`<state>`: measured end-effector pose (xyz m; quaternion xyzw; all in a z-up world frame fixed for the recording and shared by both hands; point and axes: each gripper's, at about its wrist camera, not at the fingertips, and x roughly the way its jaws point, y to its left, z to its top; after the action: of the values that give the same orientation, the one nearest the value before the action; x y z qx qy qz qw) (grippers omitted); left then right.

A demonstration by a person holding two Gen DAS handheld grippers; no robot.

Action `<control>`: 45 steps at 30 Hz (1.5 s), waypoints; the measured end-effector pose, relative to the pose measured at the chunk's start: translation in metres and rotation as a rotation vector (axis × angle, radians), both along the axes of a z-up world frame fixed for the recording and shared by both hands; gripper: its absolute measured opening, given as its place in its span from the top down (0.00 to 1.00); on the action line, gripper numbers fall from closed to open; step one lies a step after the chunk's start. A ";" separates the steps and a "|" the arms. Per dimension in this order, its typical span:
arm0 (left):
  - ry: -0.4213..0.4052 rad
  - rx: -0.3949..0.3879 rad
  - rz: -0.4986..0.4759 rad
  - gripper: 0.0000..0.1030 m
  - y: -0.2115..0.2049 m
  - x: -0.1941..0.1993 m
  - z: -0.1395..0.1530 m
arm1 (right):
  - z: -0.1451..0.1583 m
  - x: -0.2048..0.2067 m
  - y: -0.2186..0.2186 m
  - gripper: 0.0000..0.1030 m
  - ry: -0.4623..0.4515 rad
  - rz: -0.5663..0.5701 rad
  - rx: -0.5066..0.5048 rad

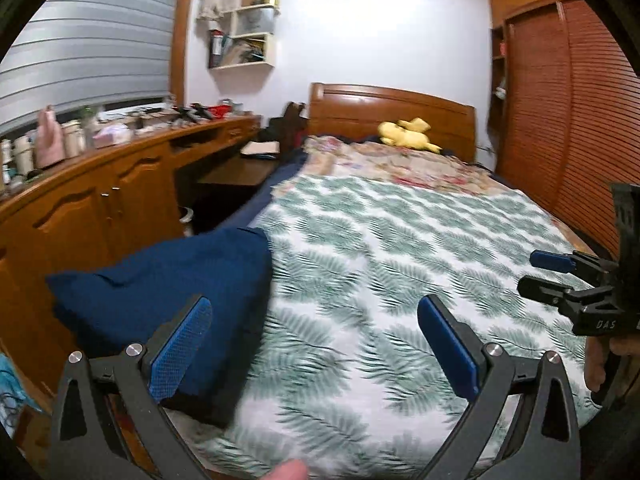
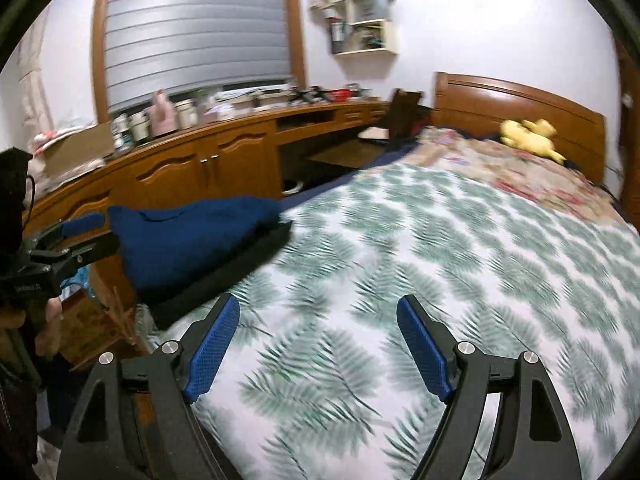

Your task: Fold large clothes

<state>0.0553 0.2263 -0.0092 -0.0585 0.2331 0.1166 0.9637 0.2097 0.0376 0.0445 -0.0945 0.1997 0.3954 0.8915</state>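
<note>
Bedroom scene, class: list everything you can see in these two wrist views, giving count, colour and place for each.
folded garment: one, dark blue, bed's left edge
black fabric: one layer, under the garment
bedspread: one, white with green leaves, covering the bed
floral quilt: one, beige and pink, near the headboard
plush toy: one, yellow, by the headboard
headboard: one, brown wood
cabinet: one, brown, along the window wall
wall shelf: one, cream, cluttered
left tool: one, black with blue pads, open, empty
right tool: one, same, open, empty
</note>
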 end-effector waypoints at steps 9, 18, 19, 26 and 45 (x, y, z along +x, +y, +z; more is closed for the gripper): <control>0.032 -0.036 -0.137 0.00 -0.086 0.020 -0.016 | -0.013 -0.039 -0.093 0.20 -0.026 -0.184 0.020; 0.019 -0.007 -0.228 0.00 -0.168 0.018 -0.007 | -0.006 -0.089 -0.158 0.20 -0.039 -0.322 0.095; 0.013 -0.003 -0.239 0.00 -0.178 0.017 -0.005 | -0.003 -0.094 -0.164 0.20 -0.036 -0.336 0.108; -0.026 0.009 -0.290 0.00 -0.221 0.009 0.018 | 0.009 -0.132 -0.194 0.20 -0.074 -0.405 0.167; -0.142 0.053 -0.260 0.00 -0.249 -0.037 0.067 | 0.010 -0.206 -0.213 0.20 -0.183 -0.476 0.208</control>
<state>0.0182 -0.0228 0.0575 -0.0104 0.1666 -0.0074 0.9859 0.0035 -0.1758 0.0541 0.0118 0.0934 0.1830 0.9786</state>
